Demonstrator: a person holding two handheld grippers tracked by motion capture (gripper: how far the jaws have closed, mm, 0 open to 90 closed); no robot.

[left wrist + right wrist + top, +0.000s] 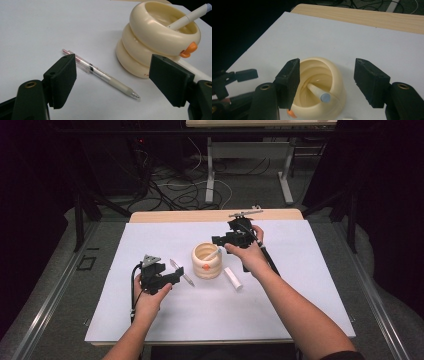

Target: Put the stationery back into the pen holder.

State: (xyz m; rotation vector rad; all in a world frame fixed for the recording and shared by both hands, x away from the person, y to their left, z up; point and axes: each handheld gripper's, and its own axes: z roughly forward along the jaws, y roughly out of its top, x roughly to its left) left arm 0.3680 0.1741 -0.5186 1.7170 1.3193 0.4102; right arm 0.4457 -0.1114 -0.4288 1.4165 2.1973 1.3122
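I take the cream ringed pen holder as my landmark; it stands near the middle of the white sheet that covers the table. On its lower front sits a small orange knob. One white pen already leans inside the holder, its grey-blue end cap up toward my right gripper view.

My left gripper sits just left of the holder, low over the sheet. Its jaws stand wide apart and grip nothing. In my left gripper view a clear pen lies flat on the sheet between the two pads, just beside the holder's base but apart from it, with its pinkish cap end away from the holder and its metal tip pointing nearer to me.

My right gripper hovers just behind and above the holder. Its jaws are also spread wide and empty; in my right gripper view they frame the holder's mouth and the leaning pen, with neither pad touching them.

A white marker lies flat on the sheet just right of the holder, close to its base.
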